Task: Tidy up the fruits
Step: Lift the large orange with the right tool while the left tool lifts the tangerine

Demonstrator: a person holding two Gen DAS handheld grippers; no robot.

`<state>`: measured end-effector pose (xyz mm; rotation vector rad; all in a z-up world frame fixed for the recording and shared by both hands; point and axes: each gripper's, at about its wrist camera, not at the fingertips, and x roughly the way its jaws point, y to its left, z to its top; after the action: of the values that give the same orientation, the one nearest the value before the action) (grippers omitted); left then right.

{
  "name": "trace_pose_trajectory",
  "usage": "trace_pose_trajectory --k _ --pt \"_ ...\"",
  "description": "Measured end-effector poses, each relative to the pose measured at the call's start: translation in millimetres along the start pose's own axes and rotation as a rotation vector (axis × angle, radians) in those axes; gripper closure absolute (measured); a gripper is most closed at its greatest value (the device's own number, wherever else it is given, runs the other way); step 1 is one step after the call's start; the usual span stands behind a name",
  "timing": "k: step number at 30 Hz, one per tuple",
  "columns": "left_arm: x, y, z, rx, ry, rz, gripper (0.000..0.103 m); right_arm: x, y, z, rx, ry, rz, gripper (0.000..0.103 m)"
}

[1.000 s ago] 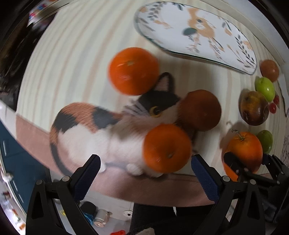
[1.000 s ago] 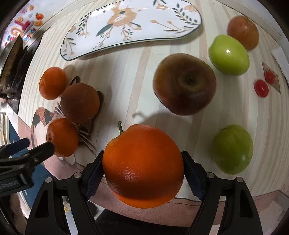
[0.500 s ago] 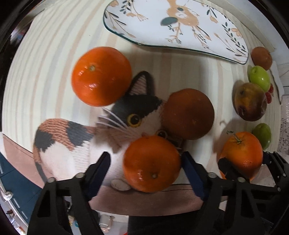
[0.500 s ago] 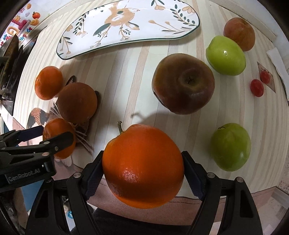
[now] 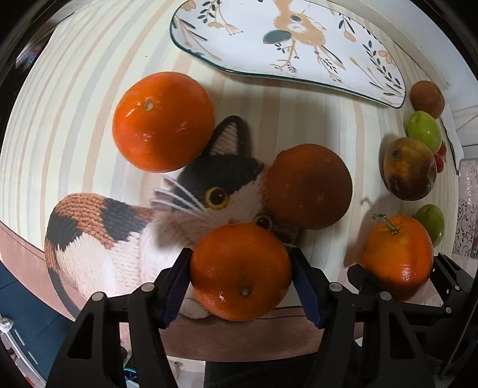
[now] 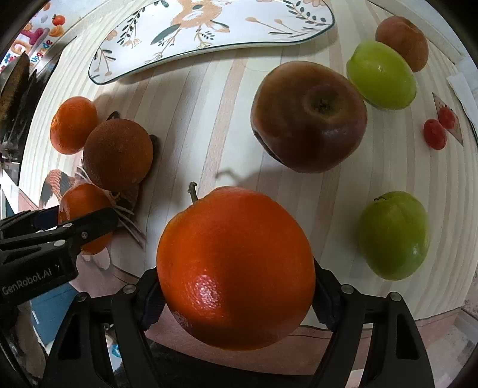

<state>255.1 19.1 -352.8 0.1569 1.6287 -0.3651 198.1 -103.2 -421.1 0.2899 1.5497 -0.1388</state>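
Two grippers over striped table (image 5: 74, 98): left gripper (image 5: 240, 279) closing on tangerine (image 5: 240, 271) atop cat mat (image 5: 98, 238), pads touching; right gripper (image 6: 236, 294) clamped around stemmed orange (image 6: 236, 265), patterned plate (image 6: 209, 27) beyond.

plate (image 6: 119, 74) top cut by frame

I see both fisheye views bright and mostly sharp, bending hard toward black corners. Light falls from above and the lower right: the stemmed orange (image 6: 236, 268) throws a soft shadow up-left onto the striped surface (image 6: 194, 98), and glare spots shine on its peel.
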Motion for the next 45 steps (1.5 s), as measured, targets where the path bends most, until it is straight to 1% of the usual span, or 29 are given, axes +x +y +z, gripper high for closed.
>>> trace_pose_trajectory --k 5,8,9,12,14,17,19,22,25,28,29,30,33,38,39,42,45 --pt "-1 4 -6 -0.01 0.008 -0.006 0.041 0 -4 4 -0.011 0.03 0.014 0.021" --pt "-1 11 -9 -0.017 0.01 0.0 0.041 -4 -9 8 -0.012 0.014 0.014 0.02" --pt "-3 10 -10 -0.021 0.009 0.002 0.041 -7 -7 16 -0.014 0.01 0.013 0.02" --pt "-4 10 -7 -0.038 0.006 0.012 0.041 -12 -10 23 -0.03 -0.009 0.019 0.02" --pt "-5 11 -6 -0.06 0.008 0.02 0.041 -12 -11 31 -0.044 0.008 0.021 0.02" --pt "-5 14 -5 -0.082 0.007 0.023 0.041 -15 -8 40 -0.073 -0.009 0.029 0.02" --pt "-4 16 -3 -0.086 0.009 0.031 0.041 -20 -10 43 -0.081 -0.032 0.043 0.026" --pt "-3 13 -6 -0.095 0.006 0.039 0.041 -23 -8 45 -0.138 -0.015 0.024 0.026" --pt "-3 6 -9 -0.102 0.008 0.041 0.041 -22 -3 47 -0.161 0.028 0.021 0.026" --pt "-3 6 -10 -0.104 0.007 0.041 0.041 -25 -7 45 -0.183 0.056 0.023 0.021" --pt "0 5 -11 -0.103 0.007 0.042 0.041 -27 -8 34 -0.183 0.066 0.022 0.017" --pt "0 5 -10 -0.104 0.009 0.043 0.041 -25 -9 34 -0.18 0.08 0.029 0.016" --pt "1 4 -10 -0.103 0.011 0.048 0.041 -21 -13 31 -0.189 0.101 0.049 0.016" --pt "-2 -1 -11 -0.107 0.012 0.047 0.041 -24 -18 27 -0.193 0.068 0.057 0.019" --pt "-4 -2 -11 -0.106 0.008 0.047 0.041 -23 -12 26 -0.19 0.063 0.055 0.019" --pt "-13 -3 -14 -0.105 -0.006 0.041 0.041 -32 -16 18 -0.174 0.035 0.055 0.019" --pt "-29 -3 -14 -0.108 -0.025 0.025 0.041 -52 -23 17 -0.162 0.011 0.081 0.019"
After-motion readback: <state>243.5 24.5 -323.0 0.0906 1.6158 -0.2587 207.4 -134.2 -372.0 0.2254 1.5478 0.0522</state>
